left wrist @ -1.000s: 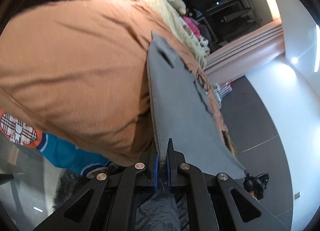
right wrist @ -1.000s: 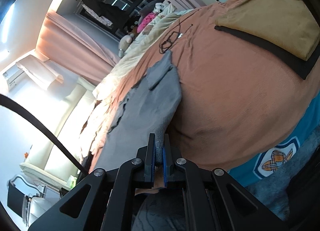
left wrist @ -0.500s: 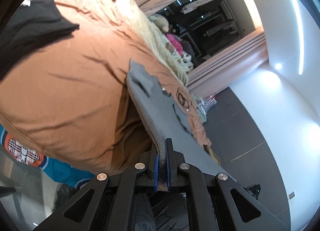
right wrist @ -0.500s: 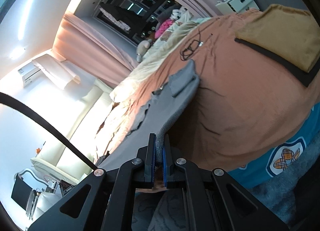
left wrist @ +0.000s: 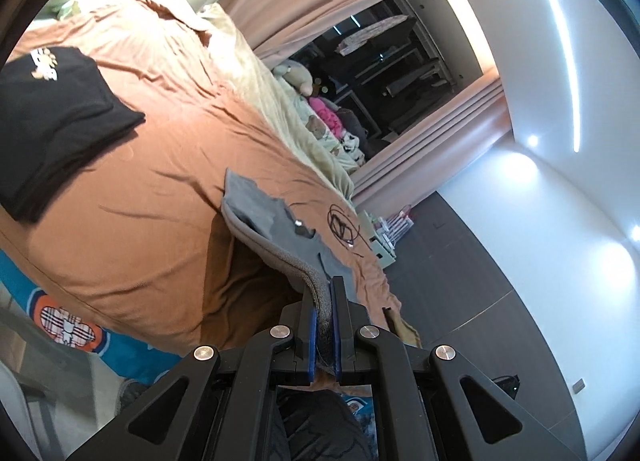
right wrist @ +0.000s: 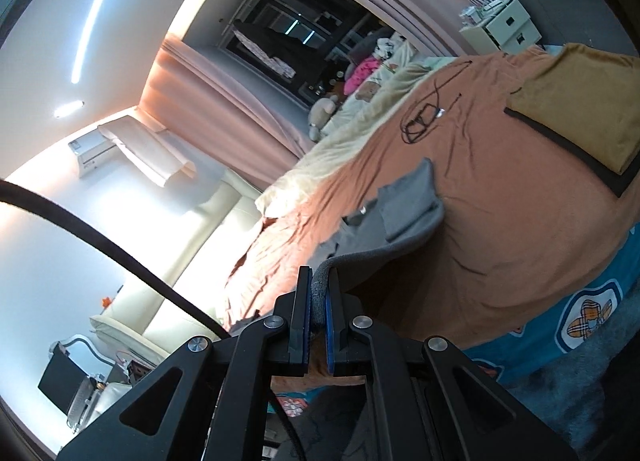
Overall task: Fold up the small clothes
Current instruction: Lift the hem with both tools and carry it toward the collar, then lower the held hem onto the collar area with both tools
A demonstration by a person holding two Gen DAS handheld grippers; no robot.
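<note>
Both grippers held one grey garment lifted over the bed.

The left gripper [left wrist: 324,293] was closed tight on a thick hem of the grey garment [left wrist: 276,221], and the right gripper [right wrist: 318,285] was closed in the same way on another part of this hem [right wrist: 408,201]. From the pinched edge the cloth hung in a curve, and its far end lay on the orange bed cover [left wrist: 160,189], near the middle of the bed. A folded black garment [left wrist: 52,117] lay well apart on the cover in the left wrist view. A folded mustard cloth [right wrist: 580,109] with a dark edge lay apart in the right wrist view. A coiled black cable [right wrist: 424,117] rested on the cover beyond the grey garment.
</note>
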